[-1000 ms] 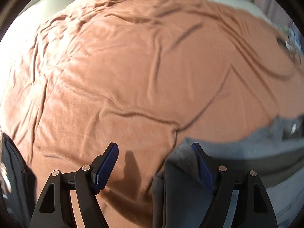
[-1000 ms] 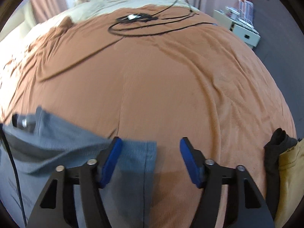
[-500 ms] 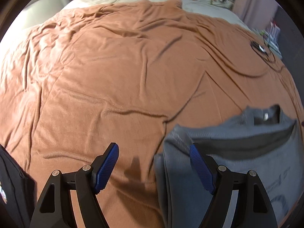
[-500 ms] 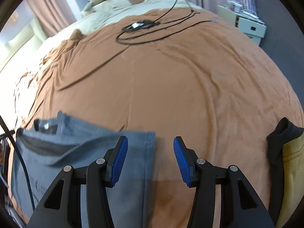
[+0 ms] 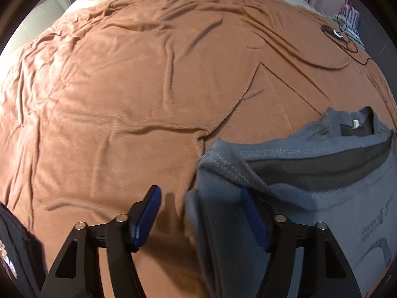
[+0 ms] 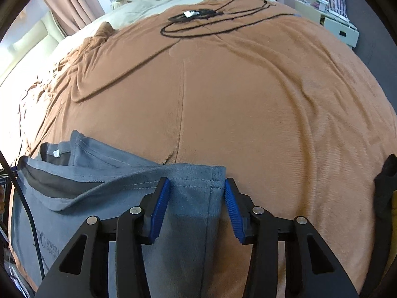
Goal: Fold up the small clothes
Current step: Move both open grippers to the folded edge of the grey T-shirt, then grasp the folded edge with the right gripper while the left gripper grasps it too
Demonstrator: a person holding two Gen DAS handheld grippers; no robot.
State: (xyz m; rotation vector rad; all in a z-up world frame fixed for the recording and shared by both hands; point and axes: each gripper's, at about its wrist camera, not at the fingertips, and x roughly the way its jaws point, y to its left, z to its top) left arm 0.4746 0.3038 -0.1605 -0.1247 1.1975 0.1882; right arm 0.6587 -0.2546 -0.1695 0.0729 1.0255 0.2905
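Observation:
A grey t-shirt (image 5: 310, 183) lies on the brown blanket (image 5: 148, 87), partly folded, collar and white label toward the far side. My left gripper (image 5: 201, 211) is open; the shirt's left sleeve edge lies between its blue pads, with the right pad (image 5: 253, 218) partly covered by cloth. In the right wrist view the same shirt (image 6: 104, 188) lies at lower left. My right gripper (image 6: 197, 198) is open, its pads on either side of the shirt's right sleeve corner.
A black cable with a white plug (image 6: 198, 17) lies coiled on the far blanket. Black and yellow garments (image 6: 387, 193) sit at the right edge. A dark garment (image 5: 12, 253) is at the lower left. A white nightstand (image 6: 332, 17) stands beyond the bed.
Both grippers have pulled back and risen, so more of the shirt and its collar shows. The right jaws have narrowed around the sleeve corner.

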